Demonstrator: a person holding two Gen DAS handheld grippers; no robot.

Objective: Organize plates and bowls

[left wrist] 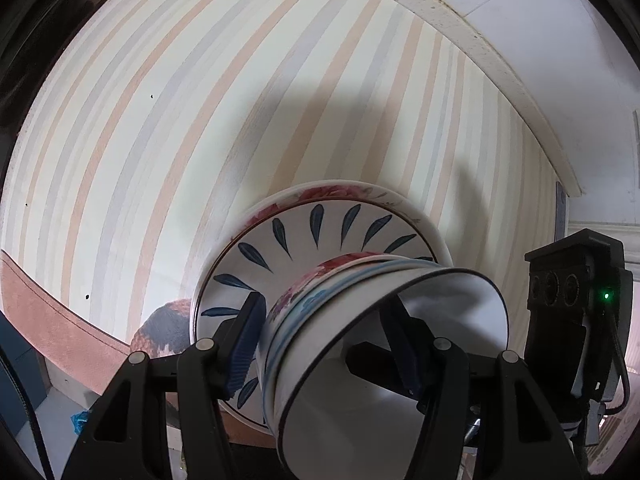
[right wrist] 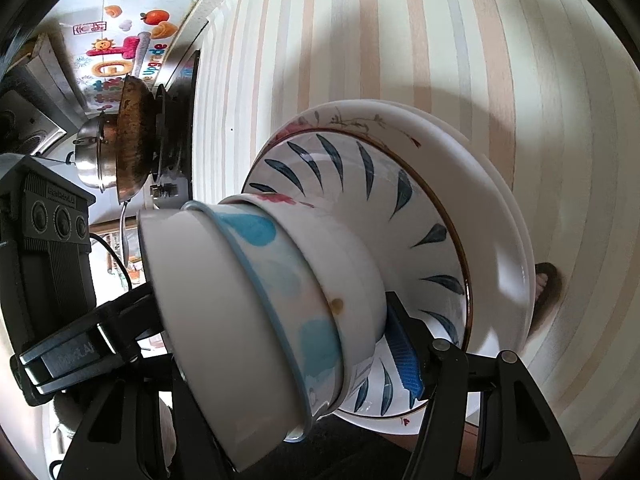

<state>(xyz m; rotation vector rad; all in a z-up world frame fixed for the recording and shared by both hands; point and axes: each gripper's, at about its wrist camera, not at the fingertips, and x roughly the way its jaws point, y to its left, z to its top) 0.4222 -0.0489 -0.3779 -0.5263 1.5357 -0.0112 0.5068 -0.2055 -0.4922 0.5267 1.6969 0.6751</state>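
Three nested bowls (right wrist: pixel 256 312) sit on blue-leaf plate (right wrist: pixel 420 208), two floral plates (right wrist: pixel 496 216) beneath, all on striped counter (left wrist: pixel 200 120). Left gripper (left wrist: pixel 328 344) clamped across bowl rim. Right gripper (right wrist: pixel 280 356) clamped on bowl stack. Wok (right wrist: pixel 132 140) beyond.

My left gripper (left wrist: pixel 324 344) closes around the stacked bowls (left wrist: pixel 380 340), but the nearest bowl hides part of my right-hand finger, so I cannot tell where its pad touches. In the right wrist view my right gripper (right wrist: pixel 280 360) has its left finger wholly behind the bowls. The plates (right wrist: pixel 488 216) cover most of a dark patch on the striped countertop (right wrist: pixel 400 32) (what it is, I cannot tell).
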